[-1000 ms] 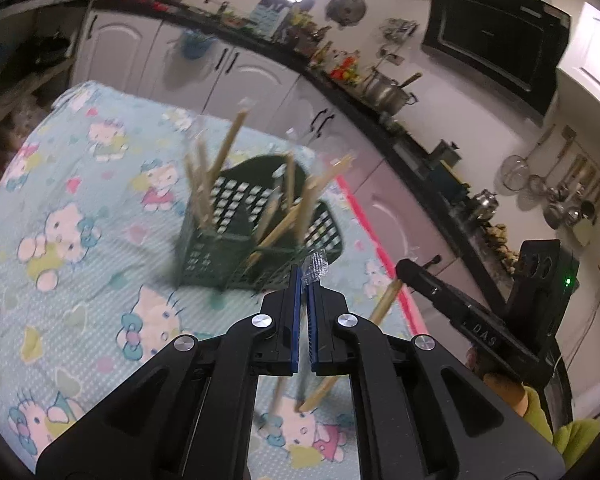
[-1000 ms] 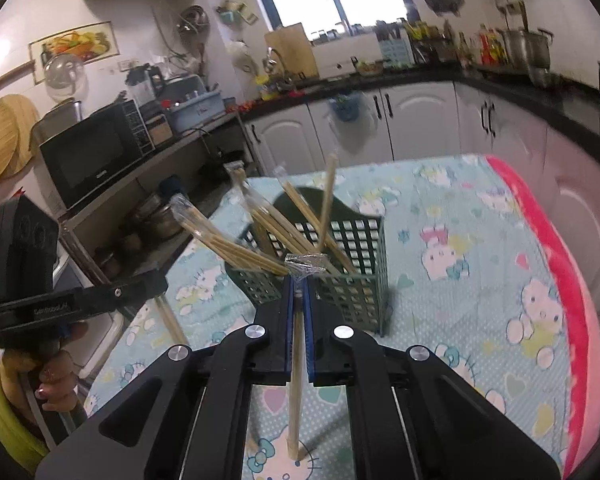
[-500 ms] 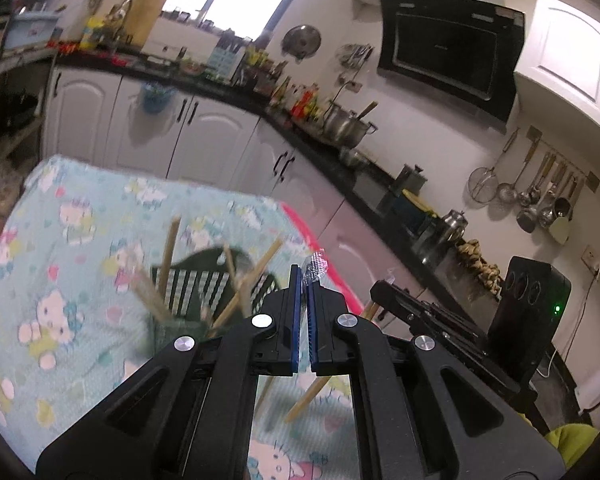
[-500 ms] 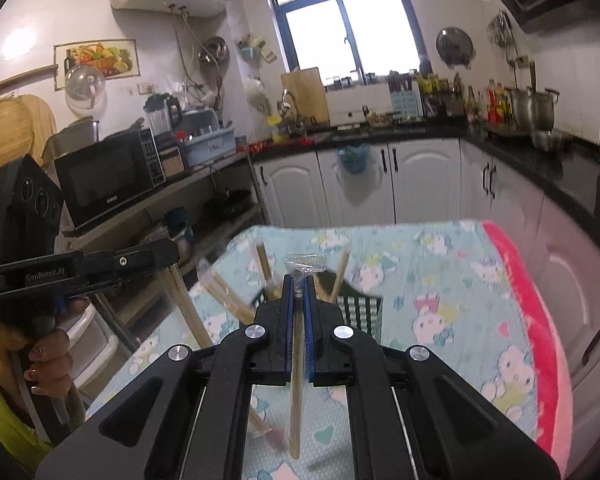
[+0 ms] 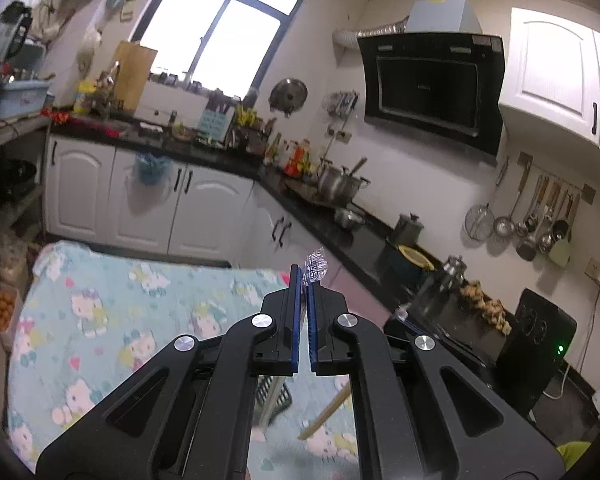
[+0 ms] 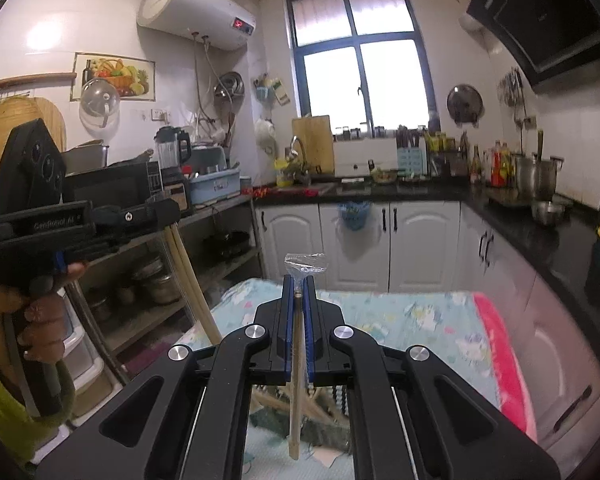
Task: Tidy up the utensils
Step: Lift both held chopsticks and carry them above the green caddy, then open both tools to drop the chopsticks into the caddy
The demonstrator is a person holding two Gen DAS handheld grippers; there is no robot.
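Observation:
My left gripper [image 5: 303, 276] is shut on a plastic-wrapped pair of chopsticks; the wrapper tip [image 5: 315, 267] sticks out past the pads. From the right wrist view that pair [image 6: 192, 280] hangs down below the left gripper [image 6: 172, 210]. My right gripper [image 6: 299, 280] is shut on another wrapped pair of chopsticks [image 6: 295, 392] that hangs down between the arms. The green slotted utensil basket [image 6: 324, 428] with several chopsticks sits low, mostly hidden under both grippers; a corner shows in the left wrist view [image 5: 274, 396]. The right gripper's pair [image 5: 326, 412] also shows there.
The table carries a light blue Hello Kitty cloth [image 5: 100, 320] with a pink edge [image 6: 500, 352]. White cabinets [image 6: 380, 240] and a black counter [image 5: 340, 224] crowded with kitchenware stand behind. A metal shelf [image 6: 140, 304] stands left of the table.
Both grippers have lifted and tilted up with their chopsticks. The basket has dropped from the middle of both views to under the gripper arms.

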